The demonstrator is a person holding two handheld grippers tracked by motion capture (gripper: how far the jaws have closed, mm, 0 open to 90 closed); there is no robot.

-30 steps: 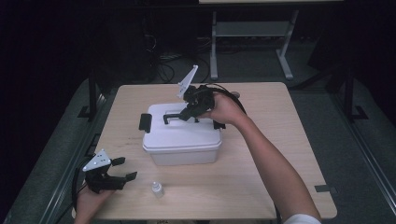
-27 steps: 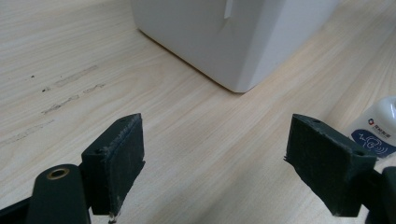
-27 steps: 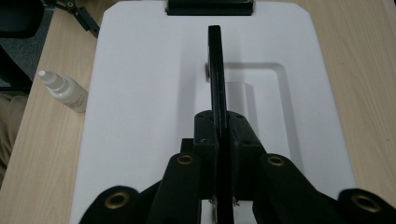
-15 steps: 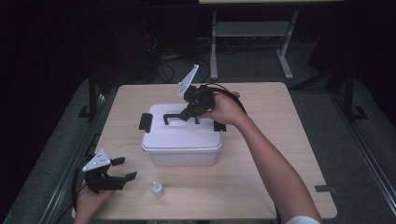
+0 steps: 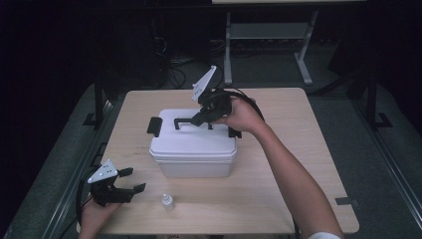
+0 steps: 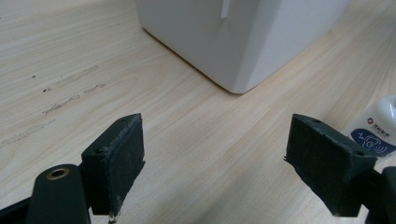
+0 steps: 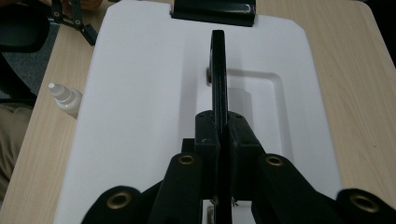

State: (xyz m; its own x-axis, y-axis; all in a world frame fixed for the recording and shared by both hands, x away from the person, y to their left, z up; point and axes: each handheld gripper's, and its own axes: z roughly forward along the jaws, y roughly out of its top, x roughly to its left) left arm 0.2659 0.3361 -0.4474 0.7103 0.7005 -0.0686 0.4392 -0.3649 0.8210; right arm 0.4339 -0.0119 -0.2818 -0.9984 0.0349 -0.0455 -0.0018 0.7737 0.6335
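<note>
Nothing has shifted: right tool still grips handle (left idle).

A white rectangular plastic box with rounded corners sat near the middle of the light wooden table, its flat lid closed. Black latches showed at the lid's two short ends. A slim black carrying handle stood raised upright along the middle of the lid, above a shallow rectangular recess, pinched at one end
</note>
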